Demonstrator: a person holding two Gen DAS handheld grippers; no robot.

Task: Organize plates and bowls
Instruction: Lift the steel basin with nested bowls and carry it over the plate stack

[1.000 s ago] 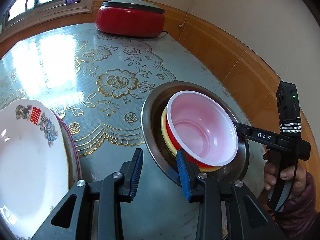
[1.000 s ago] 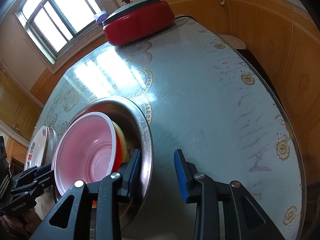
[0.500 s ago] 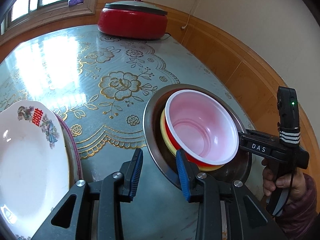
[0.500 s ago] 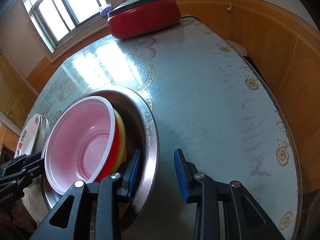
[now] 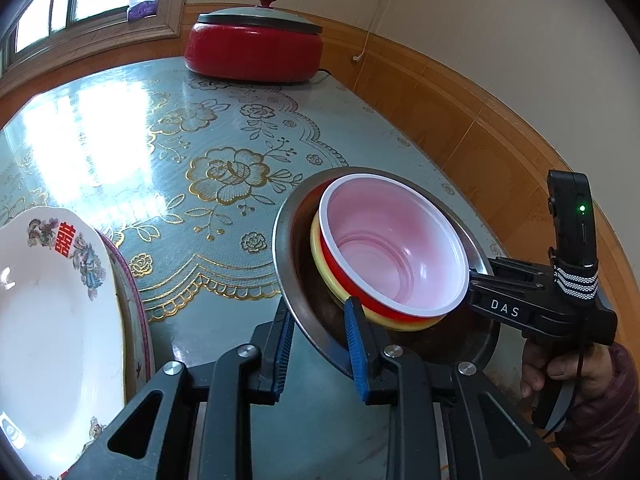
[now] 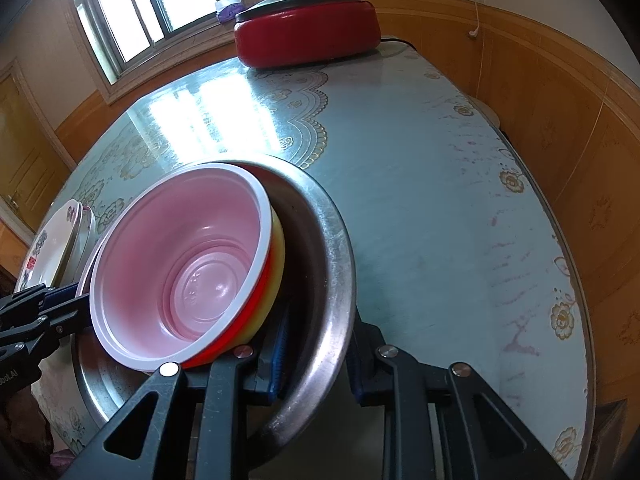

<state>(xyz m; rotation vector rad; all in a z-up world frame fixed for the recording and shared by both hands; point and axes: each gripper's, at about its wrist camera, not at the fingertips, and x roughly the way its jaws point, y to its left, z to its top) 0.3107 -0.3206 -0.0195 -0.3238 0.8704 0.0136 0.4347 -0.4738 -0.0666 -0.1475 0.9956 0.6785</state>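
Note:
A steel basin stands on the table. It holds a red bowl with a pink inside, nested in a yellow bowl. My left gripper straddles the basin's near rim; its jaws are closing and the pads touch the wall on both sides. My right gripper straddles the opposite rim, one pad inside and one outside, jaws closing the same way. Each gripper also shows in the other view, the right gripper and the left gripper.
Stacked plates, the top one white with a red emblem, lie left of the basin. A red lidded electric pot stands at the far edge. The teal flowered tablecloth lies between. A hand holds the right gripper.
Both grippers' jaws have narrowed onto the basin's rim. The right wrist view has rolled, and the basin with its bowls now looms larger and more tilted in it.

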